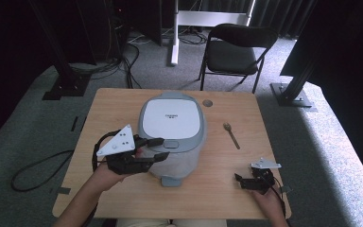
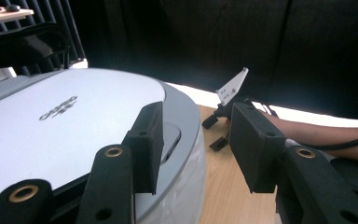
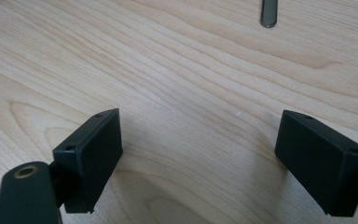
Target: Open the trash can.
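A: What's in front of you, biggest first?

B: The wooden table (image 1: 123,101), and at its centre the grey rice cooker (image 1: 172,135), lid down, white panel up, latch button facing six o'clock toward me.

A: And your left gripper?

B: My left gripper (image 1: 158,149) sits at about eight o'clock of the cooker, pointing toward three. In the left gripper view one pad (image 2: 147,144) lies over the front edge of the lid beside the latch button, the other (image 2: 256,144) hangs off the cooker's side over the table. The jaws are partly apart with the lid's rim between them; I can't tell whether they press on it.

A: The right one?

B: My right gripper (image 1: 240,180) rests low at four o'clock of the cooker, well apart from it, jaws wide and holding nothing, bare wood between them.

A: Anything smaller?

B: A spoon (image 1: 231,135) at three o'clock of the cooker, handle toward five
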